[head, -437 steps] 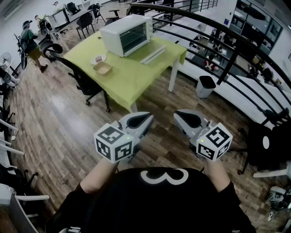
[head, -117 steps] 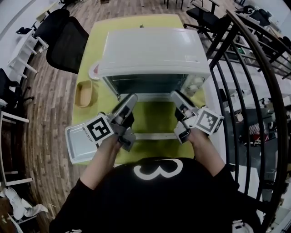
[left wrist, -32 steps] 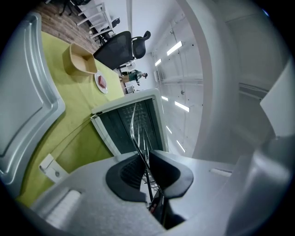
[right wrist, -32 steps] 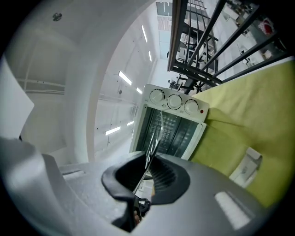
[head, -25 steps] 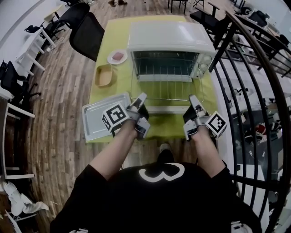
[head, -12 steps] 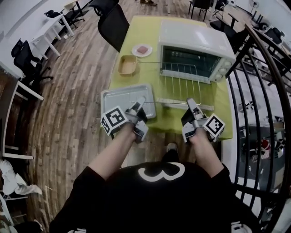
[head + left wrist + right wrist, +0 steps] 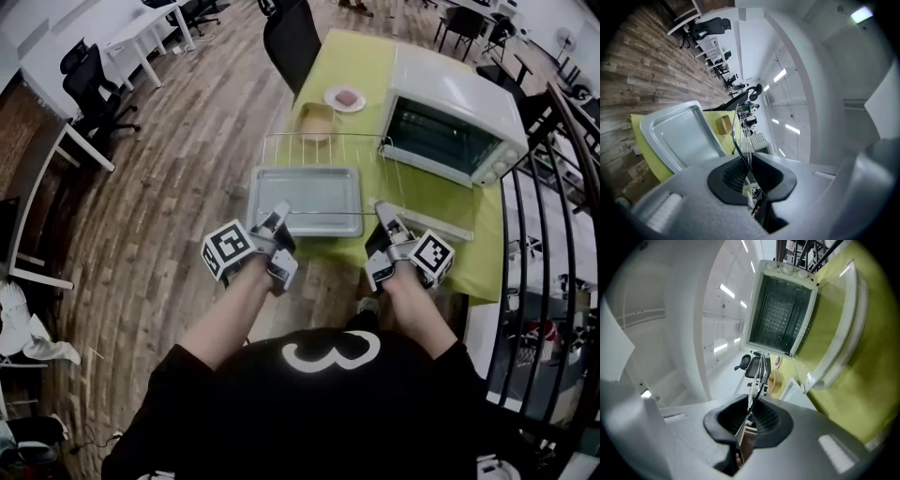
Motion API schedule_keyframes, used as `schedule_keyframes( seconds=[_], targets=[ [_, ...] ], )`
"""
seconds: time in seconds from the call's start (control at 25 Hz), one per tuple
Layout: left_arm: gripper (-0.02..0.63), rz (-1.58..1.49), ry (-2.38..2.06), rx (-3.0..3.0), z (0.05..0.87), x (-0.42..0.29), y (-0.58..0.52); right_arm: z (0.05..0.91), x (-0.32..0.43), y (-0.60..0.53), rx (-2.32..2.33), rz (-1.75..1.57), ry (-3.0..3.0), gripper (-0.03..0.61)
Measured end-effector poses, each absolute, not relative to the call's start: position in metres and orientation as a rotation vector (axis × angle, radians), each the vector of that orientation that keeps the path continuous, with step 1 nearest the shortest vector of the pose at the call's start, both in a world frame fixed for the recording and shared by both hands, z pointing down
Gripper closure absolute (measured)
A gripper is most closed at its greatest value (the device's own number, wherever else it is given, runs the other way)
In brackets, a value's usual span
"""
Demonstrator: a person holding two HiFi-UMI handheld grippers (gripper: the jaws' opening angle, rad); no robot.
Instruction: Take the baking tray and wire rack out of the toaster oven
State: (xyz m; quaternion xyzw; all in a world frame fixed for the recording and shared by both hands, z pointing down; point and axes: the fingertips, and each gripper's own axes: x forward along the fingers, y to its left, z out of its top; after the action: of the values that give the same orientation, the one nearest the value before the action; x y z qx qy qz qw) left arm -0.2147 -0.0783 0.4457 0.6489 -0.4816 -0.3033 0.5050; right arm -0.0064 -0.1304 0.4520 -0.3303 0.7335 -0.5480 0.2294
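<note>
Both grippers hold the wire rack [image 7: 323, 137] by its near edge, level, out of the white toaster oven [image 7: 455, 117]. My left gripper [image 7: 278, 215] is shut on the rack's left near corner, my right gripper [image 7: 382, 212] on its right near corner. The rack hangs over the silver baking tray [image 7: 307, 200], which lies on the green table [image 7: 469, 253] left of the oven. In the left gripper view the rack's wires [image 7: 740, 140] run out from between the jaws, above the tray [image 7: 679, 136]. The right gripper view has the rack [image 7: 757, 371] edge-on and the oven [image 7: 780, 312] open and empty.
The oven's door [image 7: 422, 220] lies folded down on the table by my right gripper. A tan bowl [image 7: 317, 120] and a small plate [image 7: 345, 97] sit beyond the tray. A black chair [image 7: 291, 37] stands at the table's far left, a dark railing [image 7: 553, 234] at the right.
Both grippers have carried the wire rack leftward, away from the oven's mouth. It now hangs over the baking tray instead of above the open door.
</note>
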Motion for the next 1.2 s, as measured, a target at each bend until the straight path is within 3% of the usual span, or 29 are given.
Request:
schedule_keyframes(
  seconds=[0.44,1.2],
  targets=[
    [0.577,-0.697,-1.225,1.467,0.495,-0.262,-0.052,0.502,-0.058,-0.114,-0.922,-1.643,2.062,0.545],
    [0.575,-0.601,-1.21,1.349,0.559,-0.275,-0.06,0.562,-0.073,-0.118,-0.964,-1.795,2.064,0.54]
  ],
)
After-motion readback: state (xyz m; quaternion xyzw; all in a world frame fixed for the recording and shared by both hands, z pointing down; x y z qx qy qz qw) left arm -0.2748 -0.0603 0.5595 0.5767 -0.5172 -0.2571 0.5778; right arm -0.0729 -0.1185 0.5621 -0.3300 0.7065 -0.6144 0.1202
